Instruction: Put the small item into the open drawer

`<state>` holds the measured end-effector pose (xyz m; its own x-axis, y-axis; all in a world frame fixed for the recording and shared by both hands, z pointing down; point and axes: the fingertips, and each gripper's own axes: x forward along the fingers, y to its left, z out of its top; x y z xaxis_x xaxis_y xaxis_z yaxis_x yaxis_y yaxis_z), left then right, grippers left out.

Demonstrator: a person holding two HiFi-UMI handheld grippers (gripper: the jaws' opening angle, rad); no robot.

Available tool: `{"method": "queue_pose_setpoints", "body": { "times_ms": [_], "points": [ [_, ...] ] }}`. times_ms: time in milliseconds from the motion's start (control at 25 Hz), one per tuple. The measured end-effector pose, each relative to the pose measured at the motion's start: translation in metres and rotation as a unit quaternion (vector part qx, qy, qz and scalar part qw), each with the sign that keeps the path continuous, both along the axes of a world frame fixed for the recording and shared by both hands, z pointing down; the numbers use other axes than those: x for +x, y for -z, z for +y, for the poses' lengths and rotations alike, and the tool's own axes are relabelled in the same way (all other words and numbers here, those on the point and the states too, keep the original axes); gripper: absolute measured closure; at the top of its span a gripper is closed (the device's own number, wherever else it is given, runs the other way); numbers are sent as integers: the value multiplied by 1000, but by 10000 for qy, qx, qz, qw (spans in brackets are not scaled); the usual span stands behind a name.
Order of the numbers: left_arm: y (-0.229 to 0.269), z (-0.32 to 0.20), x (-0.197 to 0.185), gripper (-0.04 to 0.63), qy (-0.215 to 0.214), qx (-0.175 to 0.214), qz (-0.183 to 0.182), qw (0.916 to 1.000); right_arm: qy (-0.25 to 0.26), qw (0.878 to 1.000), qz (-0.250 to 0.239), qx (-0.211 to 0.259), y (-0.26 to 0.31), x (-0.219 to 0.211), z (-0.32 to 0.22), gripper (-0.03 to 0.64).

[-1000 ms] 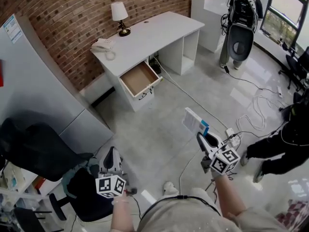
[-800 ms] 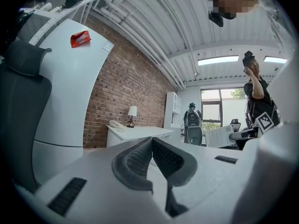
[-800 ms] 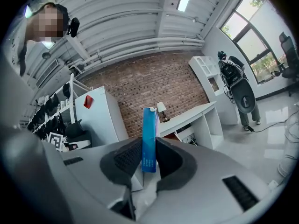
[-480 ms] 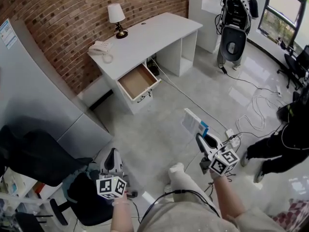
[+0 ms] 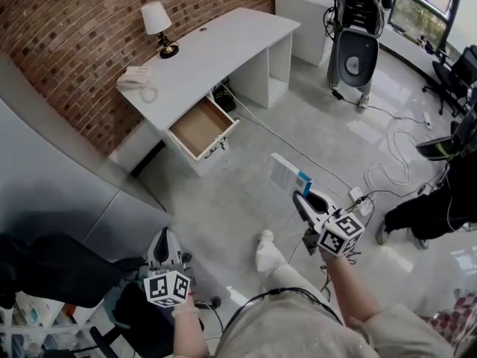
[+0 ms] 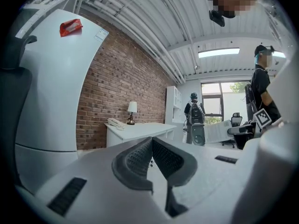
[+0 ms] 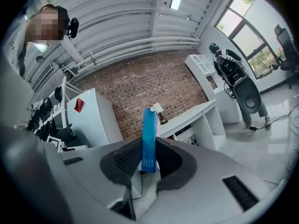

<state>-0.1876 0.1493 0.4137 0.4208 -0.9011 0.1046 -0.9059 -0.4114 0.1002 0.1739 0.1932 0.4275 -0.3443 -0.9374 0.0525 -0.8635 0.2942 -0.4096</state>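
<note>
My right gripper [image 5: 301, 201] is shut on a flat white and blue box [image 5: 289, 177] and holds it on edge above the floor, well short of the desk. In the right gripper view the box's blue edge [image 7: 149, 139] stands upright between the two pads. The open wooden-bottomed drawer [image 5: 200, 128] juts out of the white desk [image 5: 223, 39] against the brick wall, up and to the left of the box. My left gripper [image 5: 164, 245] hangs low at the left, shut with nothing in it; in the left gripper view its pads [image 6: 140, 155] meet.
A lamp [image 5: 158, 25] and a telephone [image 5: 136, 76] stand on the desk. Cables [image 5: 387, 171] trail over the floor at the right, beside a crouching person [image 5: 440, 200]. A dark chair [image 5: 52, 267] and a grey cabinet [image 5: 59, 177] are on the left. The person's shoe [image 5: 266, 250] is below.
The whole head view has shifted: desk and drawer sit further left and lower in the picture. A white shoe has stepped forward. Both grippers keep their hold and spacing.
</note>
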Motion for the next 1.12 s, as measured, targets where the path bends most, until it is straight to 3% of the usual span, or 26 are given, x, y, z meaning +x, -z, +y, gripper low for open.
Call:
{"method": "queue_pose_setpoints", "body": {
  "times_ms": [600,1120],
  "points": [
    [-41,-129,39,589,-172,-386,8,9991,123,9986,-134,-491,-44,20,-122,528],
    [-53,-210,56,589,-101,-587,9,9982,662,9942,-136,-833,-68,4,-220,528]
  ]
}}
